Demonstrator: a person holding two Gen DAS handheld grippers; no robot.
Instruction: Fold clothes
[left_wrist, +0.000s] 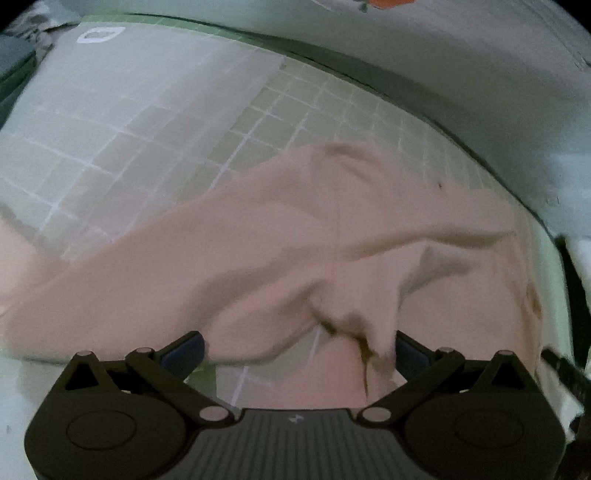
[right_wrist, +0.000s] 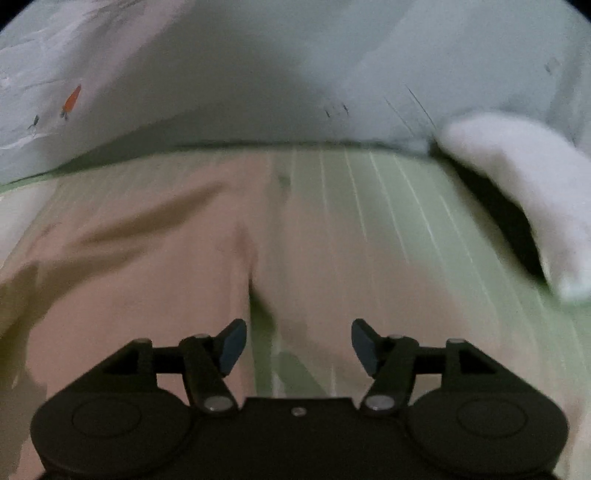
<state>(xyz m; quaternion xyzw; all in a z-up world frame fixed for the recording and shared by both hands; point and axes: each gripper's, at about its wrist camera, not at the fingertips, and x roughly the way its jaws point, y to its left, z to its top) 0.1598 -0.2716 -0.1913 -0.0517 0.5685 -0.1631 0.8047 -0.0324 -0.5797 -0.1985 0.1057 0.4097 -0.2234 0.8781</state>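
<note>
The pink garment (left_wrist: 280, 236) lay spread and rumpled over a green mat (left_wrist: 280, 122) marked with a white grid, its cloth gathered into soft folds that ran toward the right side of the left wrist view. The left hand-held gripper (left_wrist: 299, 350) stood with its blue-padded fingers (left_wrist: 184, 354) wide apart; a hanging fold of the garment draped down between them close against the right finger, but neither pad pressed on it, and whether the cloth touched that pad could not be told through the blur. A translucent sheet (left_wrist: 140, 103) covered the far left part of the mat, with a small white label (left_wrist: 99, 36) near its corner. Beyond the mat's dark edge rose pale bedding (left_wrist: 461, 62) with an orange print. In the right wrist view, the right hand-held gripper (right_wrist: 299, 345) was also parted, holding nothing, its fingers (right_wrist: 232, 345) hovering low over the garment (right_wrist: 147, 280), where a crease opened to show a strip of the mat (right_wrist: 406, 206) beneath. The garment covered the left and near part of that view, with bare mat to the right. A fluffy white item (right_wrist: 524, 184) rested at the mat's far right edge, against the pale bedding (right_wrist: 258, 74) carrying a small orange carrot print (right_wrist: 72, 98).
</note>
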